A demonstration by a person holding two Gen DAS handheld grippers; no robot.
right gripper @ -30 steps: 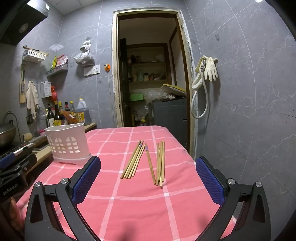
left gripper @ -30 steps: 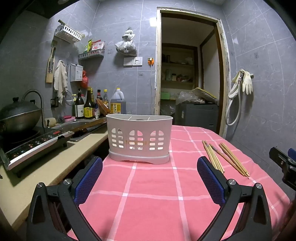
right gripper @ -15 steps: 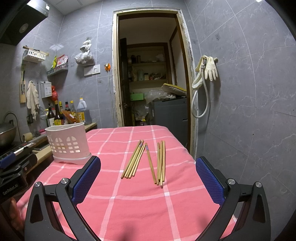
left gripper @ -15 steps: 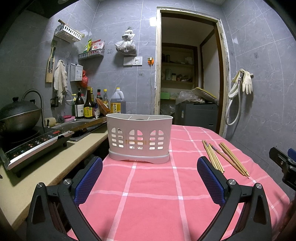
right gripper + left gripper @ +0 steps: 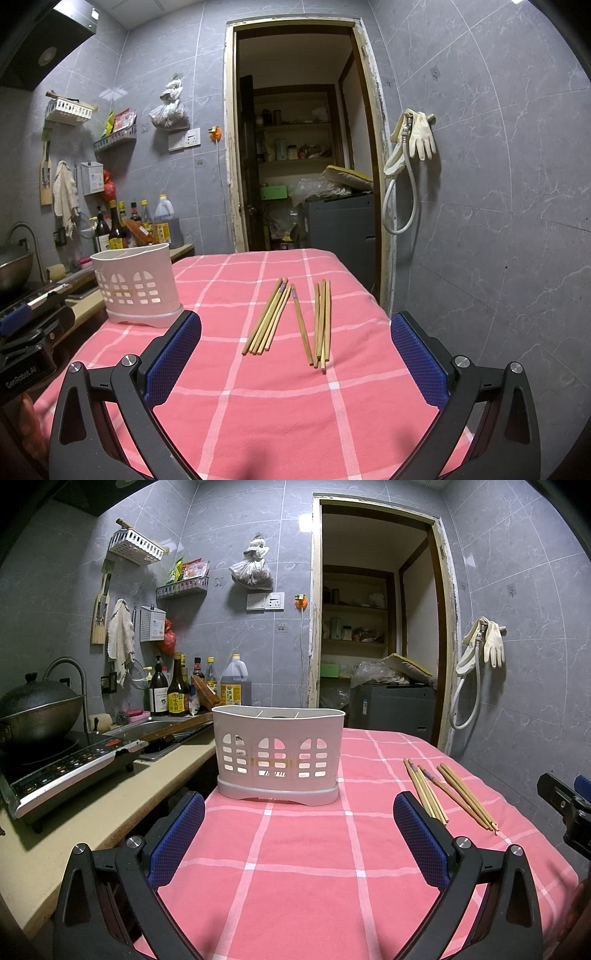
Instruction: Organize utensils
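— Looks of the utensils? Whereabouts?

— Wooden chopsticks (image 5: pixel 291 321), pale tan, thin and straight, lying flat on the worktop (image 5: pixel 280 398) under a pink cloth with white checks. Split into a fanned bundle on the left, one lone stick with a purplish band near its far end in the middle, and a tighter bundle on the right. Exact count hard to tell.

— And from the left wrist view?

— Same chopsticks (image 5: pixel 447 794) off to the right, just beyond the right-hand finger (image 5: pixel 419 843), clear of it.

— The holder?

— White plastic caddy (image 5: pixel 277 755), oval, upright, arched cut-out windows over rows of small slots, divider walls showing at the rim, a paler grey base. Standing on the cloth near the edge closest to the stove side, well apart from the chopsticks. Contents not visible.

— Gripper state?

— Left gripper (image 5: pixel 297 836) spread wide, blue textured pads facing each other, nothing between them, pointed at the caddy. Right gripper (image 5: pixel 295 354) equally wide, empty, pointed at the chopsticks, not touching them.

— Anything else nearby?

— Dark wok (image 5: pixel 37 712) on an induction cooker (image 5: pixel 70 764) to the left, sauce bottles (image 5: pixel 177 694) behind the sink.
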